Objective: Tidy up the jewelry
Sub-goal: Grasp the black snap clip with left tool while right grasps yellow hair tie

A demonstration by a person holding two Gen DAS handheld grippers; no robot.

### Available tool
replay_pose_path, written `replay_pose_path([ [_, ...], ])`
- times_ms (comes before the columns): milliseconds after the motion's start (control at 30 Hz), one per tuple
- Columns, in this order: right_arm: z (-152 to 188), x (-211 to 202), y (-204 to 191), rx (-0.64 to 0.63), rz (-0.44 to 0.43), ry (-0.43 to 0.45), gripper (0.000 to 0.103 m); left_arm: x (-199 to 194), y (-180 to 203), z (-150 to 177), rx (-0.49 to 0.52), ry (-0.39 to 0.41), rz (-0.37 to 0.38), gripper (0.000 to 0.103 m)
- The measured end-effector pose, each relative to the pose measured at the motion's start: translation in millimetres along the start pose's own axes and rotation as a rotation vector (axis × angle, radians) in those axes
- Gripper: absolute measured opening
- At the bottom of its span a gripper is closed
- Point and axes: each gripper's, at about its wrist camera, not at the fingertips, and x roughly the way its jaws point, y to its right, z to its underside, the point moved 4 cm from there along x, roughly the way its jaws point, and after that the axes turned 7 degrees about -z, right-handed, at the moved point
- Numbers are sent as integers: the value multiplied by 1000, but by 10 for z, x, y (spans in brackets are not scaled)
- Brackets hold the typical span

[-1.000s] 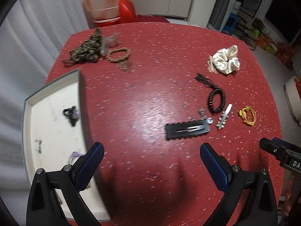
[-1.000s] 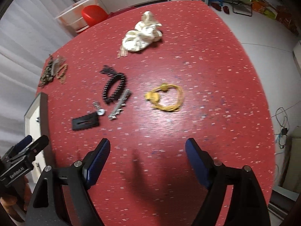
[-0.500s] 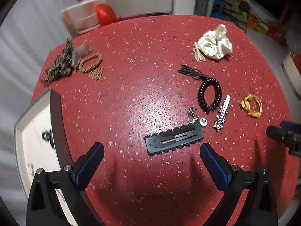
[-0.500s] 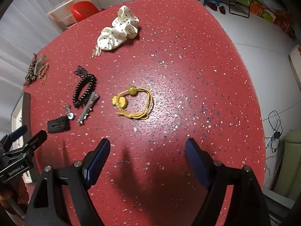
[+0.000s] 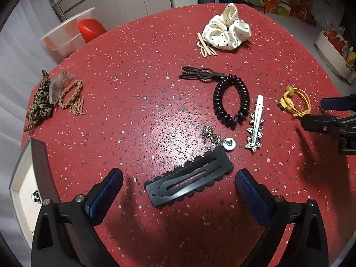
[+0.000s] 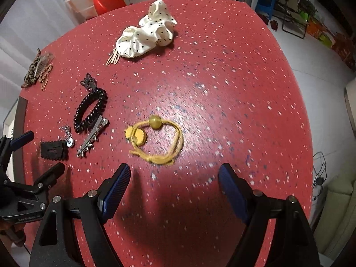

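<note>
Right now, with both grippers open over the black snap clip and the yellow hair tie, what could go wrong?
1. The black snap clip lies flat on the red table, so the left gripper fingers may slide over it.
2. A small chain charm touches the clip's far end and could get dragged along.
3. The yellow hair tie is thin and loopy; the right gripper might pinch one strand only.

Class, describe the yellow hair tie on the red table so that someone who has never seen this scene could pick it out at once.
Start at the red speckled table and find the open right tongs. Just ahead of them lies the yellow hair tie, a loop of cord with a round bead. It is the only yellow item; the black coil tie and silver clip lie to its left.
</note>
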Motion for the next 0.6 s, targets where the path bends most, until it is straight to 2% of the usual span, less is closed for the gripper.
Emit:
replay_pose_path([
  [300,-179,209,-224,-66,59,27,84,92,-16,-92,-40,3,30,100],
  [367,-190,224,-256,-76,69,31,84,81,12,-104,-47,5,52,88],
  [500,-200,232,-283,-73,70,37,84,54,85,-97,-43,7,50,76],
  [533,-133,184,-254,-72,69,39,82,37,91,-101,-48,9,74,63],
  [567,-132,176,-263,-74,70,43,80,3,124,-79,-50,7,75,56],
  [600,-122,150,-253,-76,68,50,73,-7,128,-88,-52,4,63,53],
])
